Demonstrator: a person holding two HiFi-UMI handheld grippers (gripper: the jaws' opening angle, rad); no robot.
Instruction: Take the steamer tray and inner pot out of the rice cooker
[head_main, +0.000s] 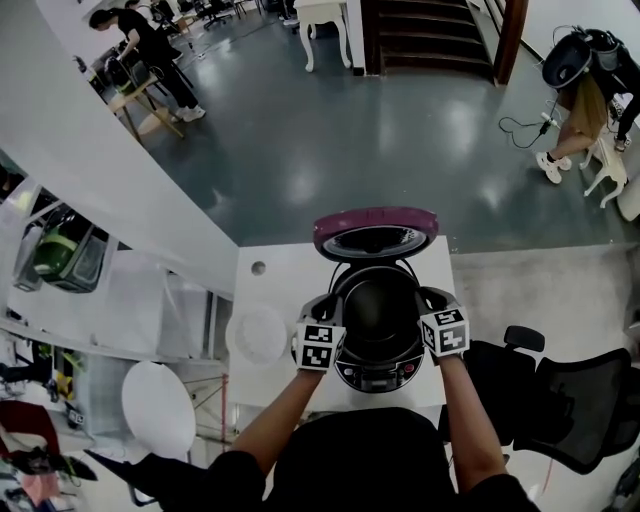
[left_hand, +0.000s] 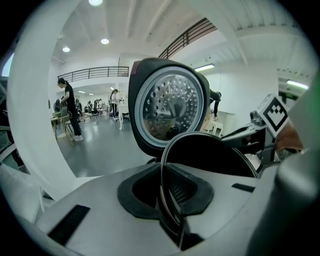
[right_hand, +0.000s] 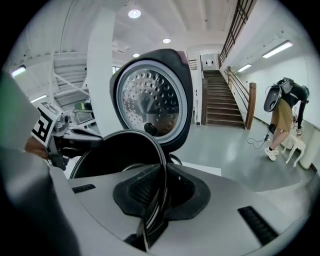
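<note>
The rice cooker (head_main: 378, 372) stands on a white table with its maroon lid (head_main: 375, 232) swung open at the far side. The lid's perforated metal inner plate (left_hand: 170, 106) (right_hand: 150, 102) faces me. The black inner pot (head_main: 380, 305) sits in the cooker's mouth. My left gripper (head_main: 334, 312) is shut on the pot's left rim, and the thin rim edge (left_hand: 165, 197) runs between its pads. My right gripper (head_main: 428, 306) is shut on the opposite rim (right_hand: 159, 192). The pot's dark hollow (left_hand: 212, 152) (right_hand: 112, 155) spans between the two grippers. A white round tray-like piece (head_main: 258, 334) lies on the table left of the cooker.
The white table (head_main: 275, 275) is small, with the cooker near its front edge. A black office chair (head_main: 560, 400) stands at the right and a white round stool top (head_main: 158, 405) at the lower left. A white slanted beam (head_main: 90, 170) crosses the left. People work far off on the grey floor.
</note>
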